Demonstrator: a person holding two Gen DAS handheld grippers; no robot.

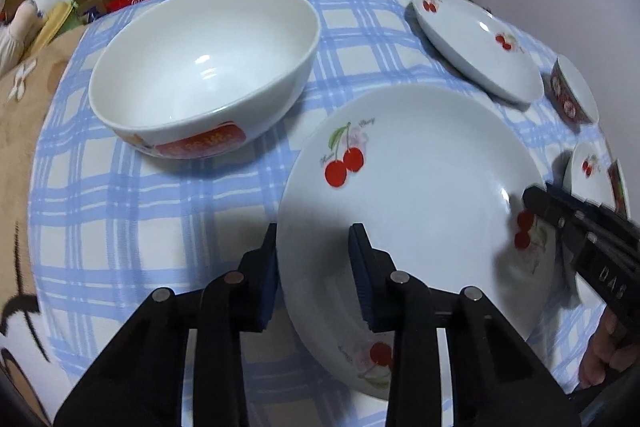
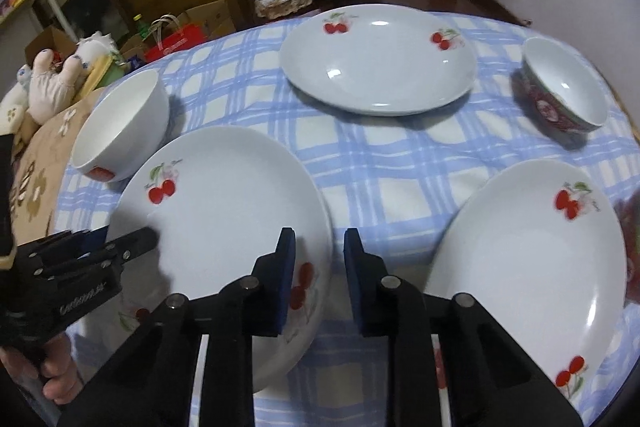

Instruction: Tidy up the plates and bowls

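Note:
A white cherry-print plate (image 1: 420,187) (image 2: 224,195) lies on the blue checked tablecloth (image 2: 380,155). My left gripper (image 1: 314,255) straddles its left rim, one finger outside the edge and one over the inside; a gap shows at the pads, so it is open. My right gripper (image 2: 318,259) straddles the right rim of the same plate, open, with cloth showing between the outer pad and the rim. Each gripper also appears in the other's view: the right gripper (image 1: 532,203) and the left gripper (image 2: 132,247).
A large white bowl (image 1: 200,67) (image 2: 120,123) stands just left of the plate. A second cherry plate (image 2: 376,63) lies at the back, a third (image 2: 528,259) at the right, and a small red-patterned bowl (image 2: 568,87) at the far right. Bags and clutter sit beyond the table.

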